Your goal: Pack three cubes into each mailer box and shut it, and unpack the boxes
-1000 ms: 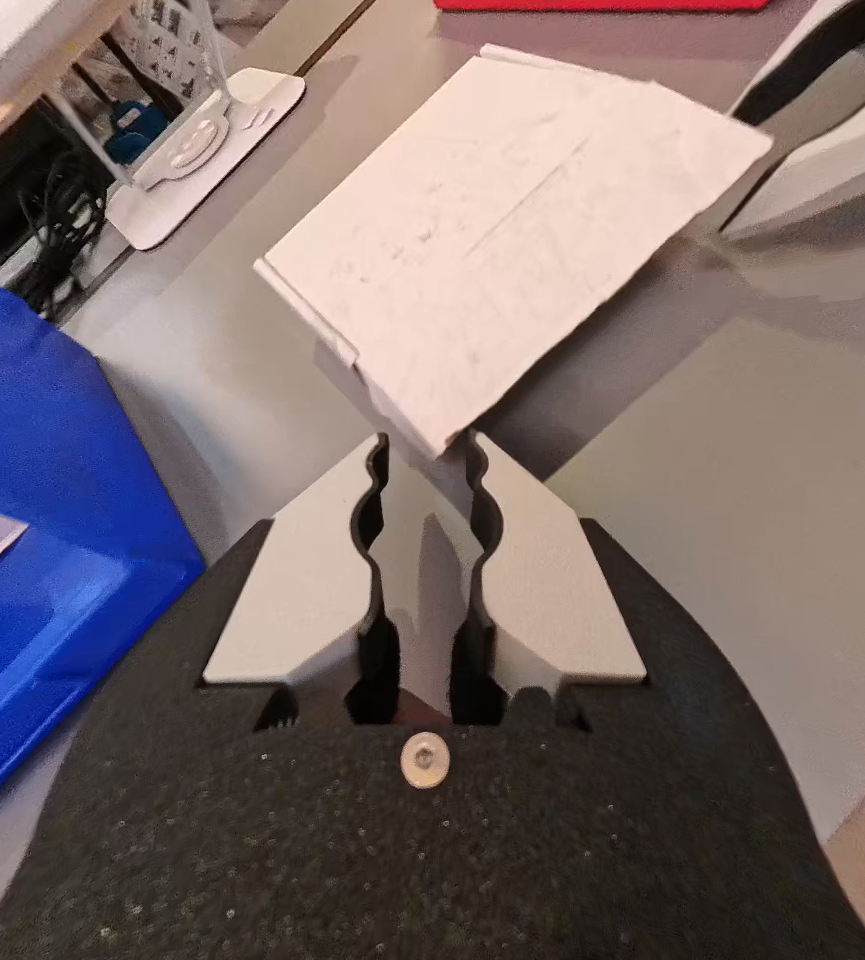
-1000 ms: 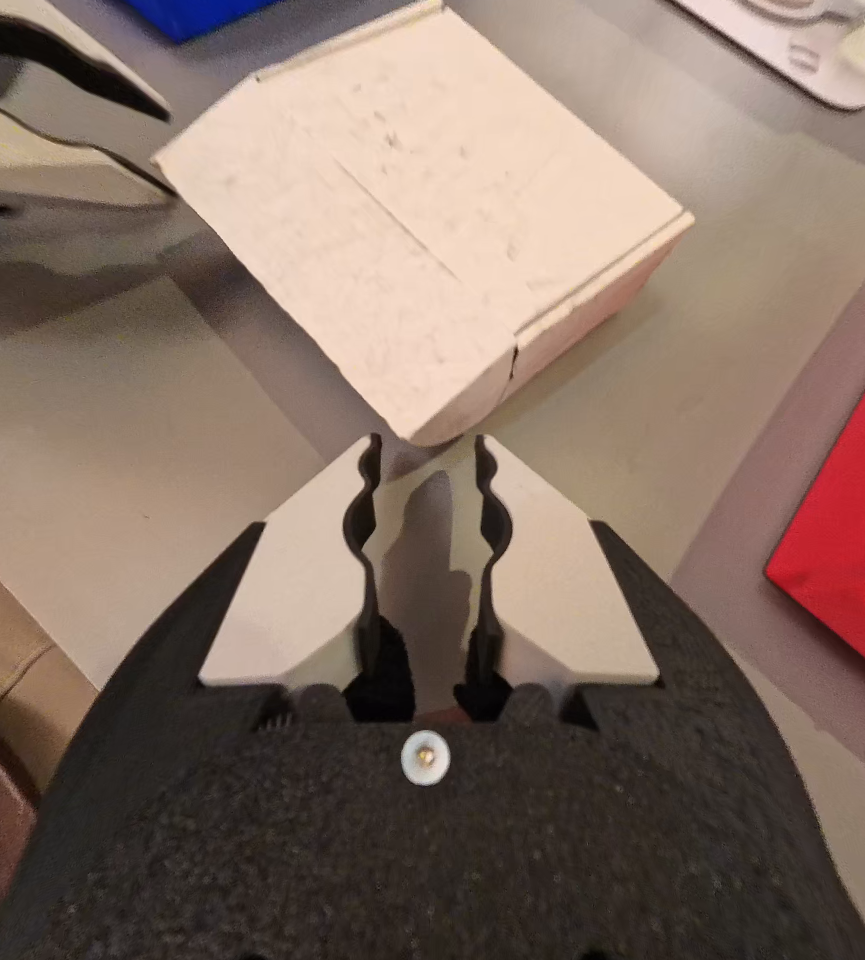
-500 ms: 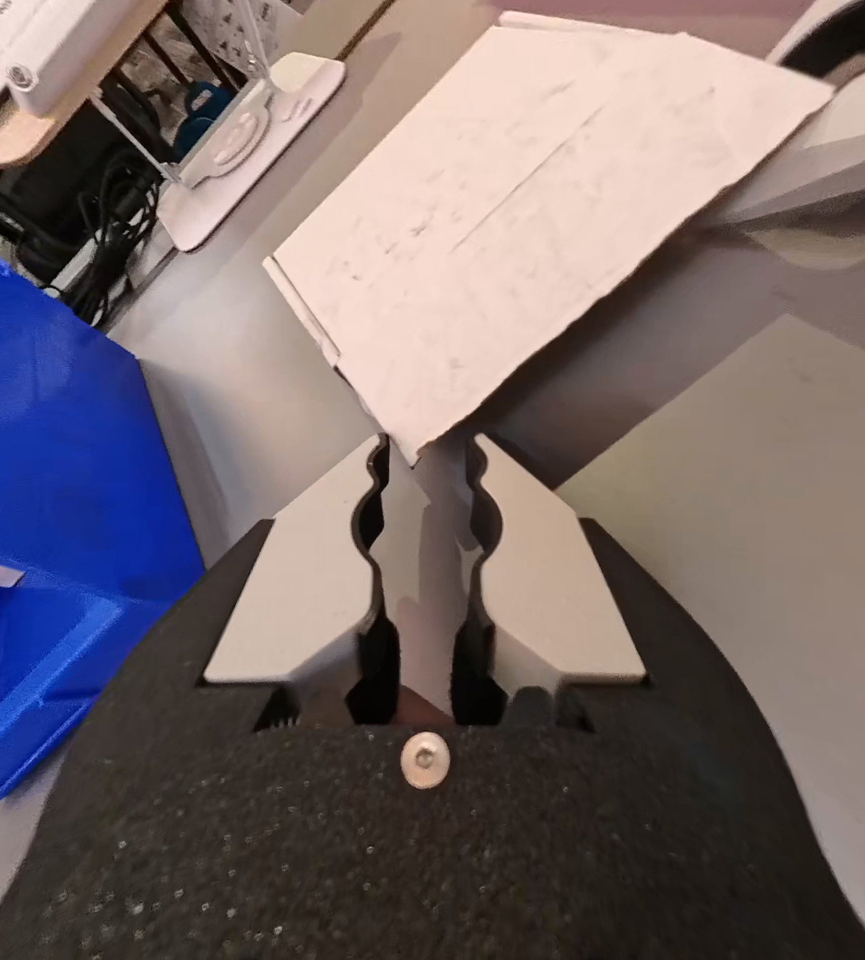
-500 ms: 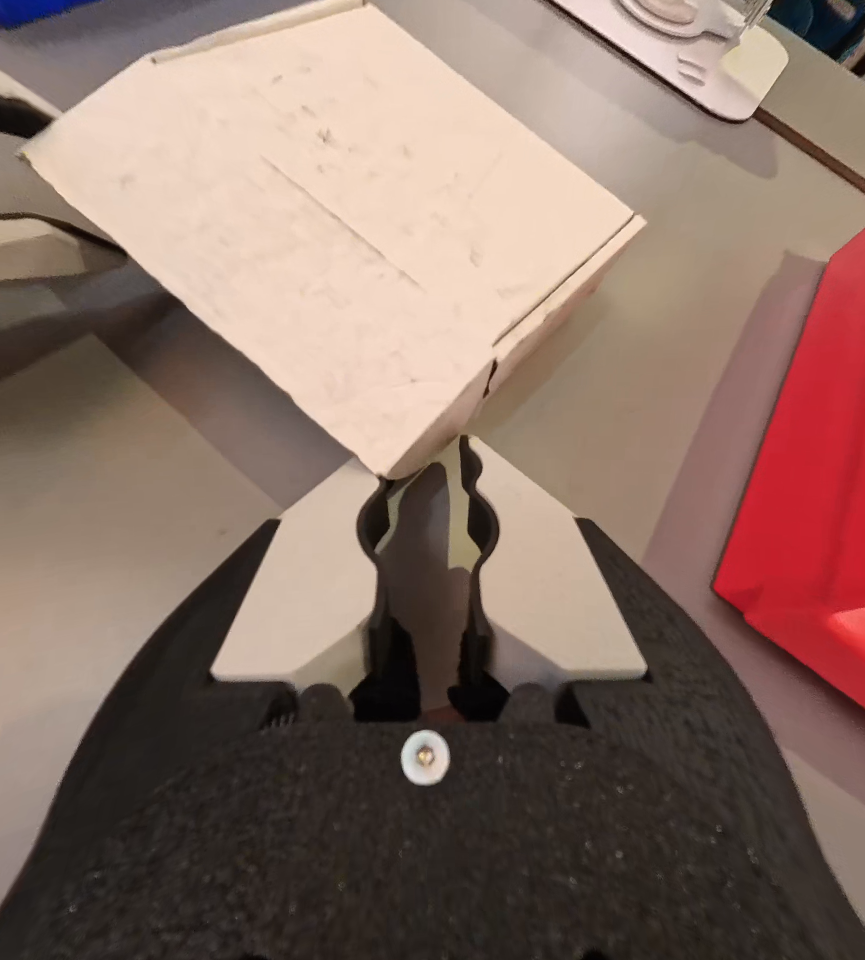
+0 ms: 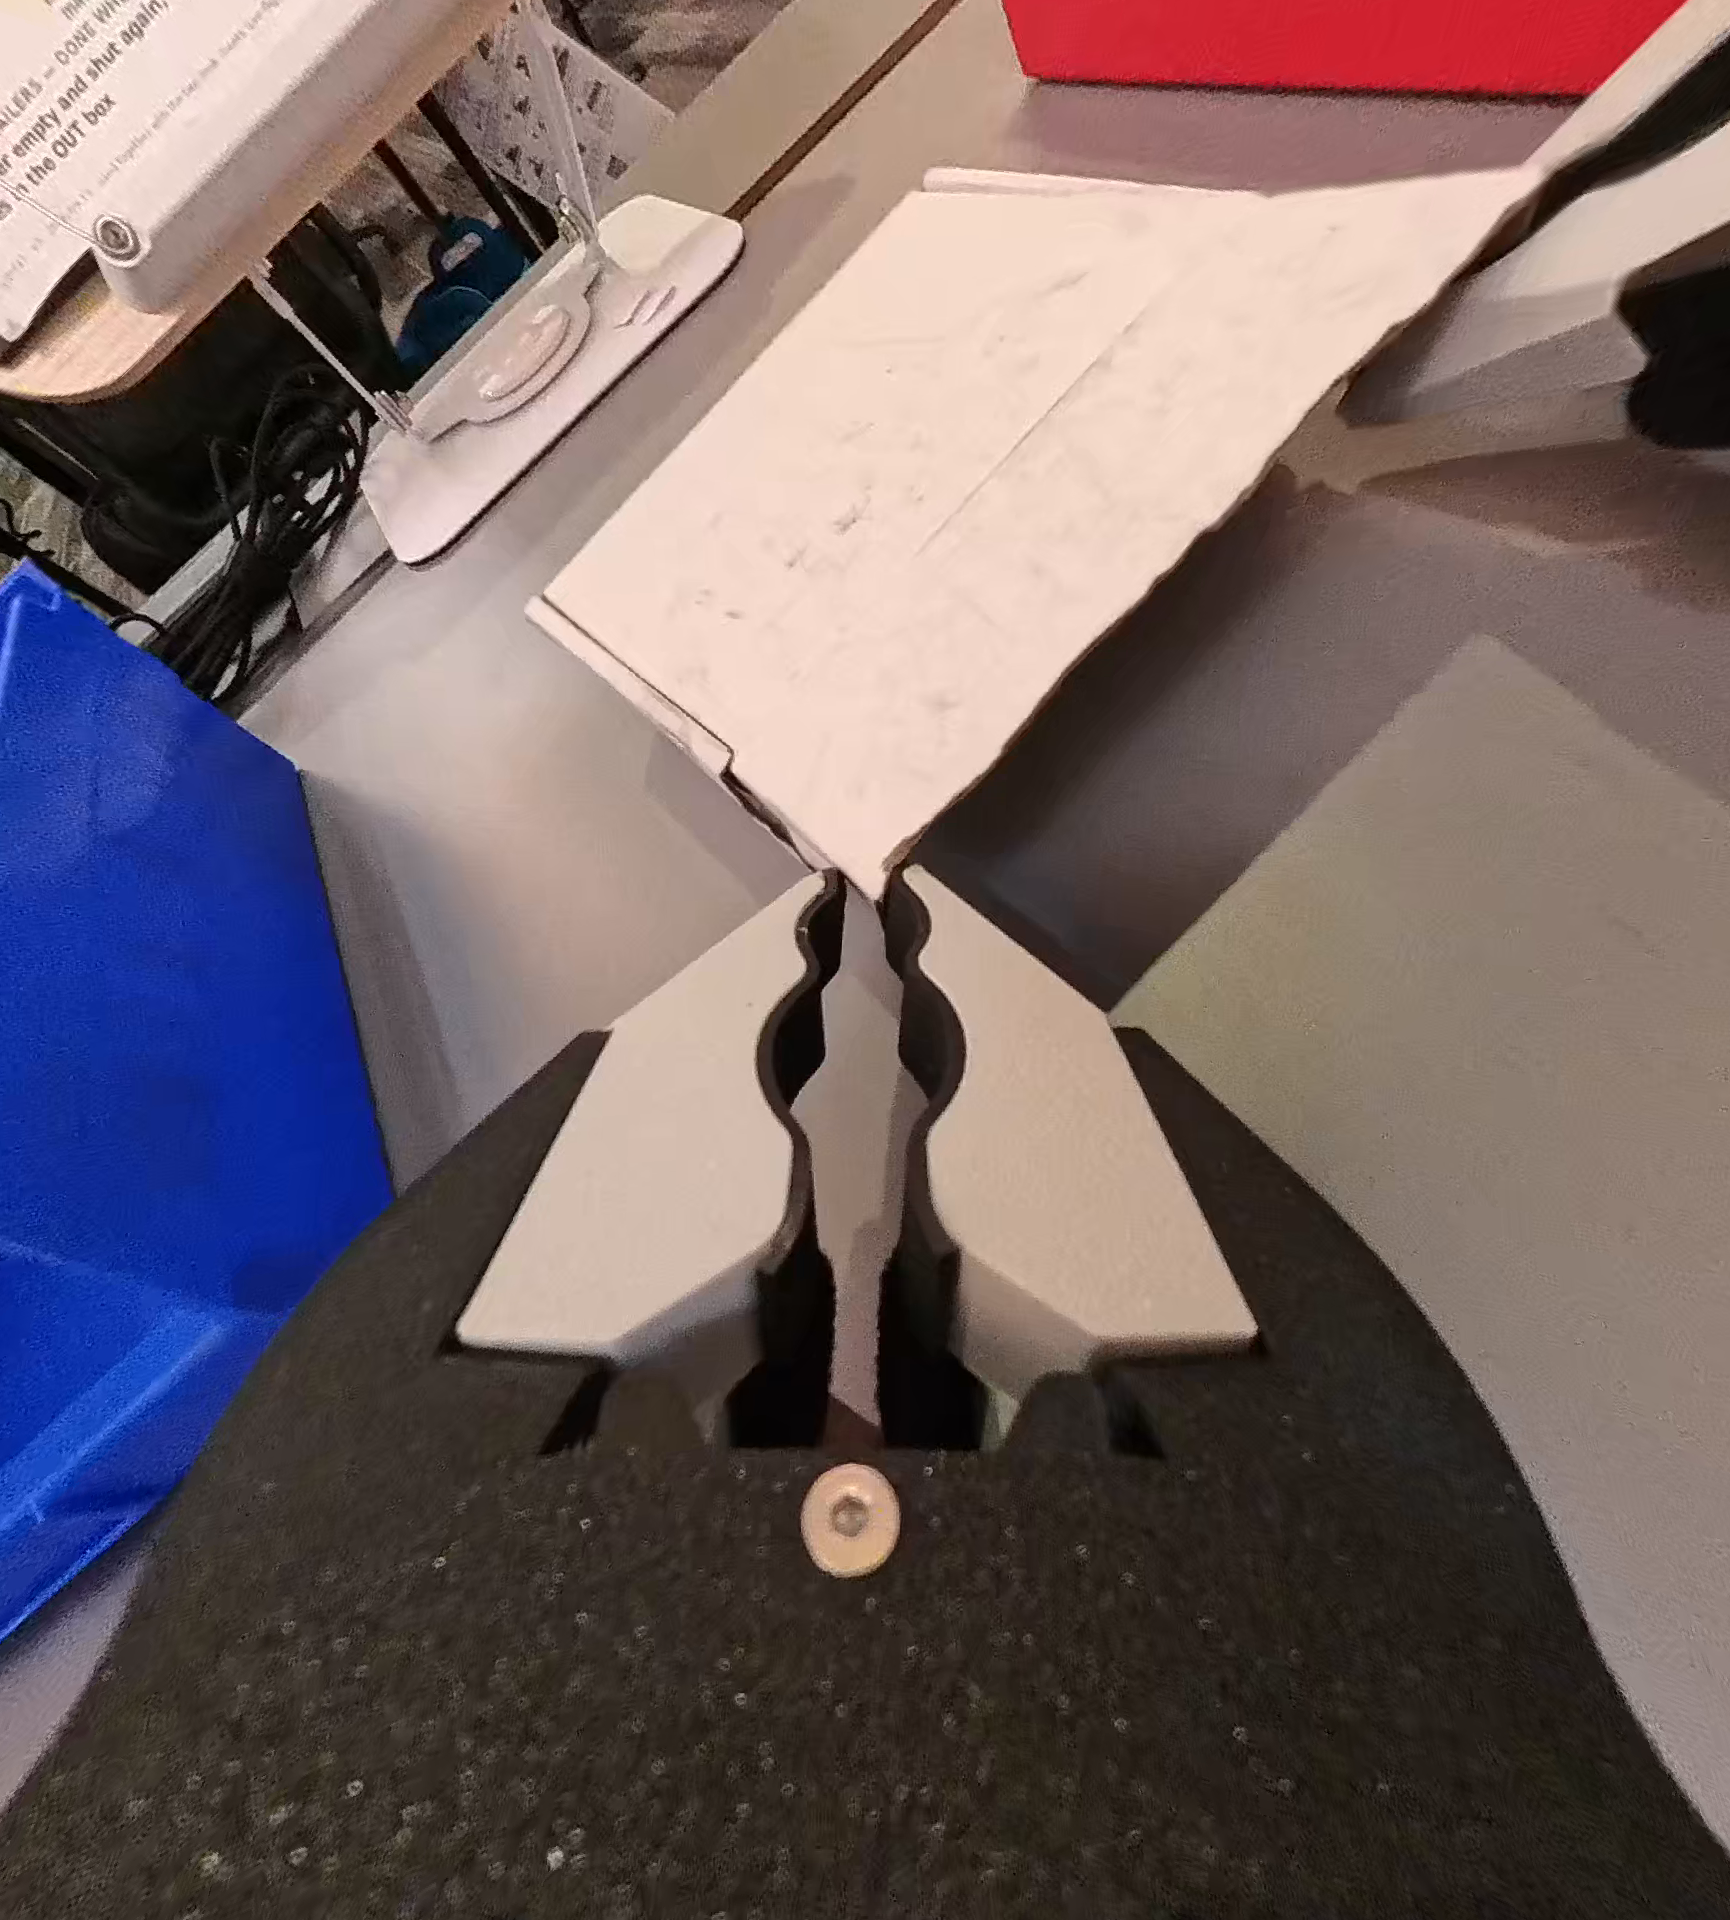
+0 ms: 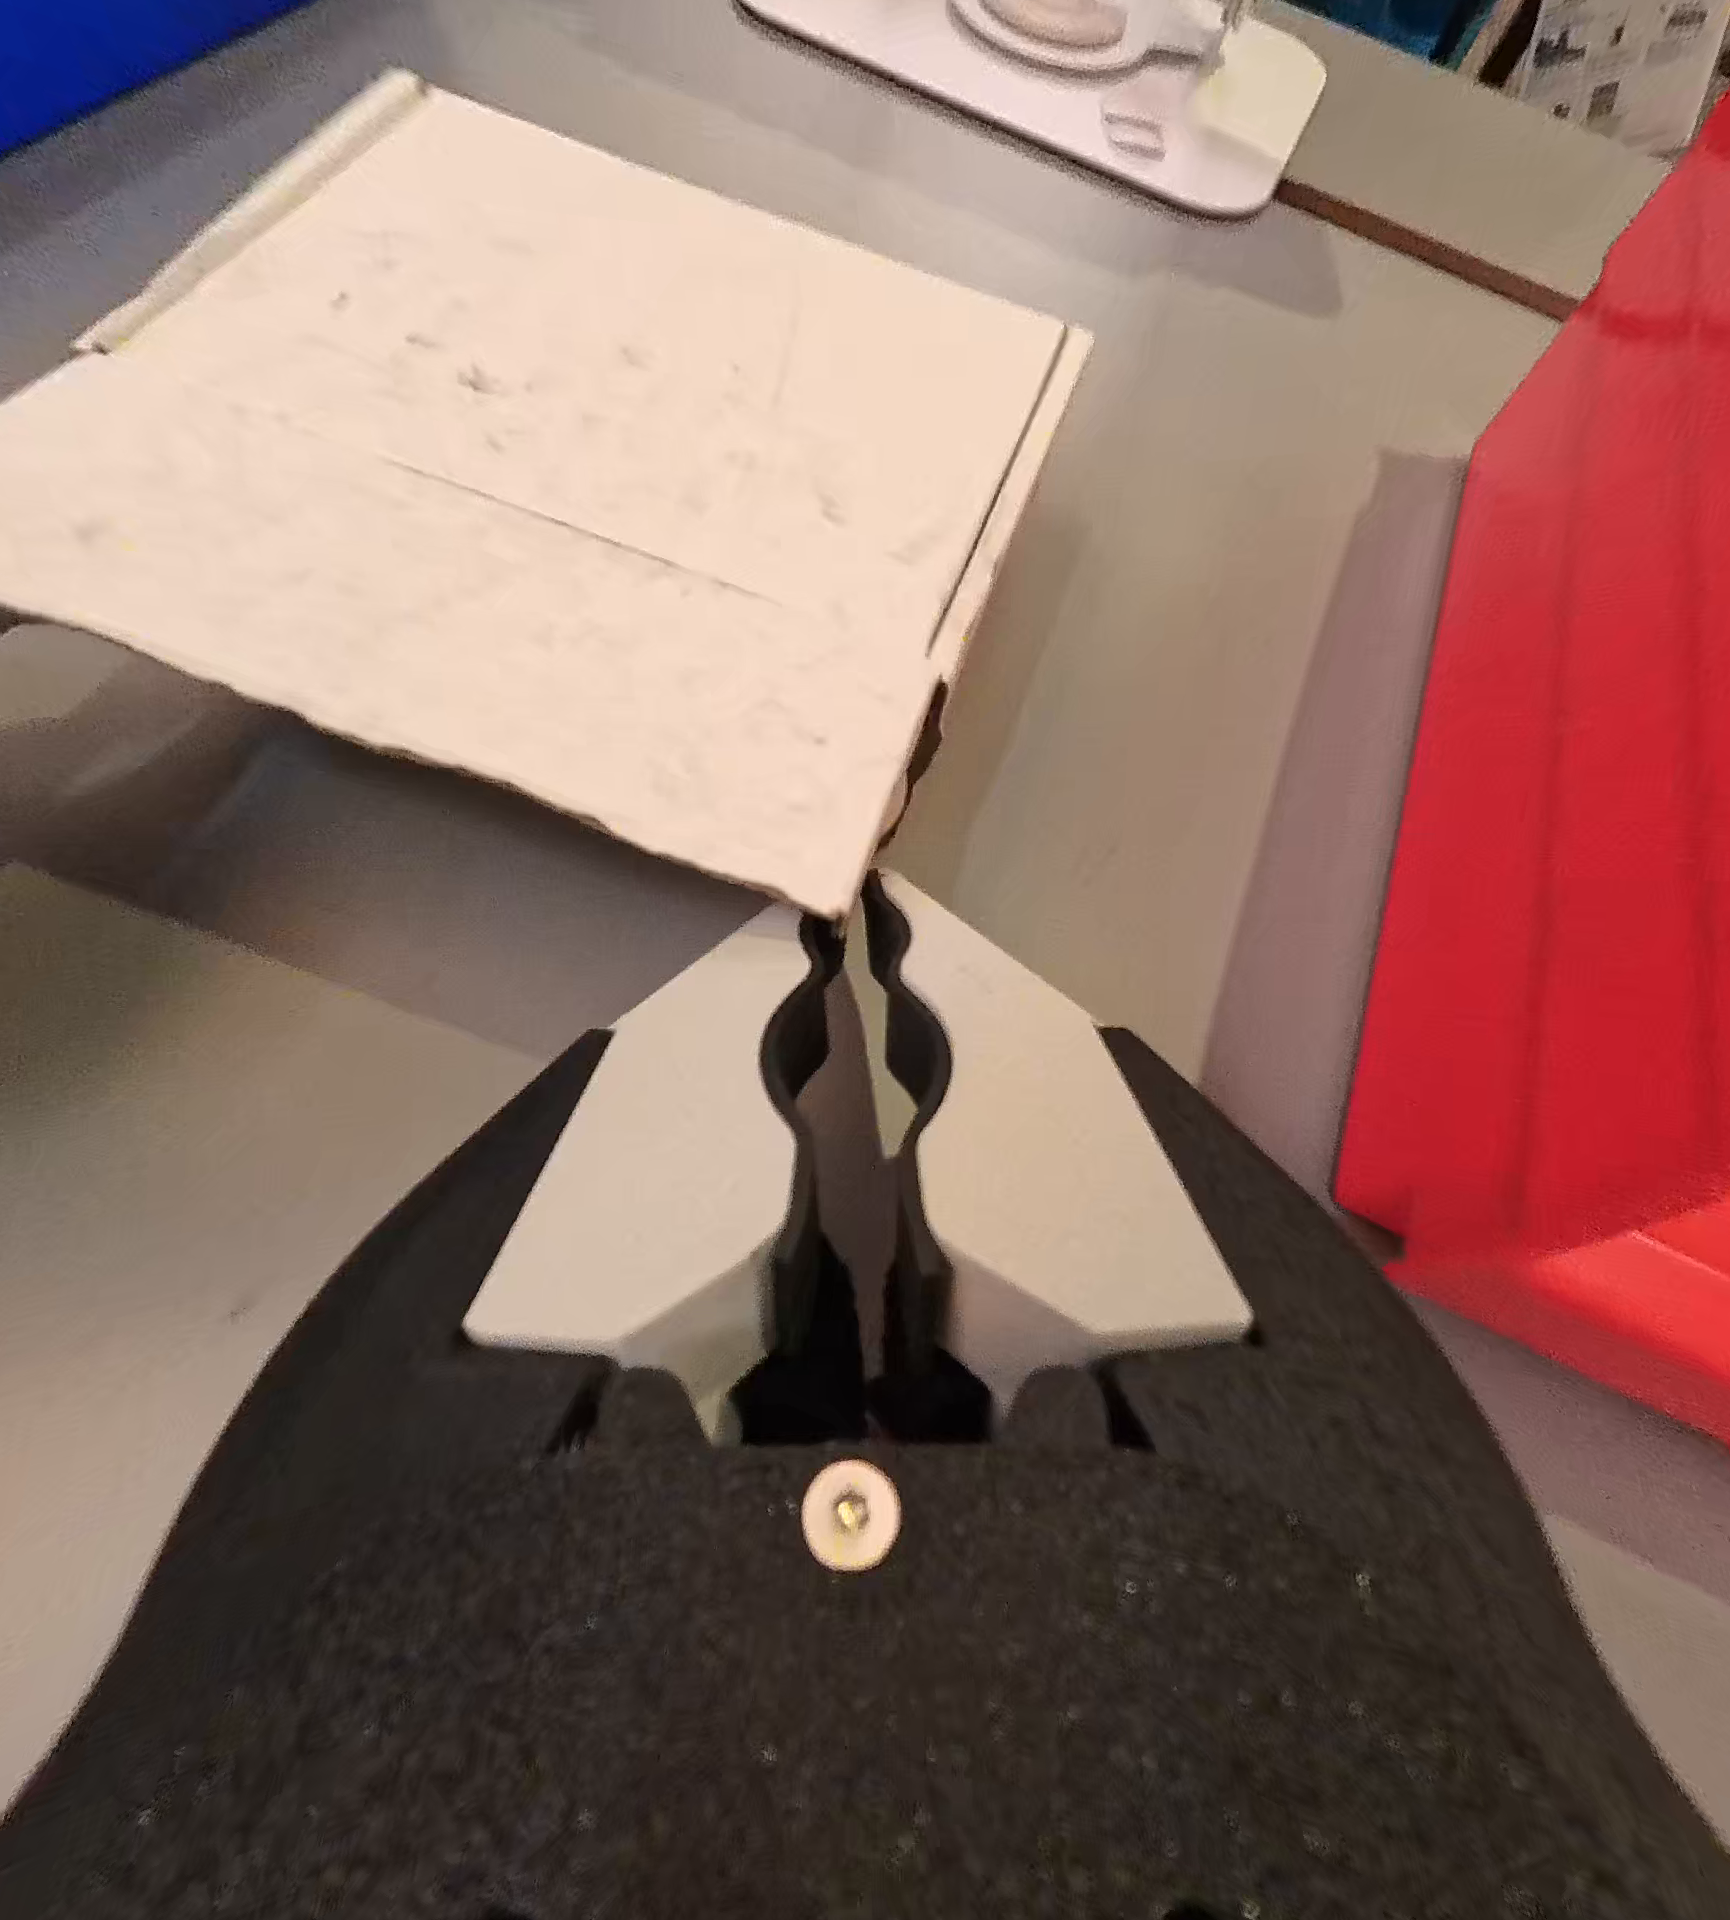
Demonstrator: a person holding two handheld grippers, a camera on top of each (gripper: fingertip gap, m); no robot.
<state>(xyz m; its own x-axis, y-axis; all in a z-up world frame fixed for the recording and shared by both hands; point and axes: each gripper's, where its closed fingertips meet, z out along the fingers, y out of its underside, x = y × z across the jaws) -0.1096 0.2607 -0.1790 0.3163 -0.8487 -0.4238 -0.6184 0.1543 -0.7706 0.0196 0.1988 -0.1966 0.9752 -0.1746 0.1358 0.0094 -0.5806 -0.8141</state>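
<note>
Left claw [image 5: 863, 902] and right claw [image 6: 856, 902] each pinch a near corner of the white mailer box [image 6: 549, 540], lifting its lid edge off the grey table [image 5: 1463, 1039]. No cubes visible; contents hidden, progress unclear. Blue bin [image 5: 113, 1039] and red bin [image 6: 1619, 831] flank it.

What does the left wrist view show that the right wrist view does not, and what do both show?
Only the left wrist view shows the printed sheet on a wooden shelf and black cables. Only the right wrist view shows the right gripper closed on a lid corner. Both show the white mailer box, its lid raised, the grey table, blue bin, red bin and white stand base.
</note>
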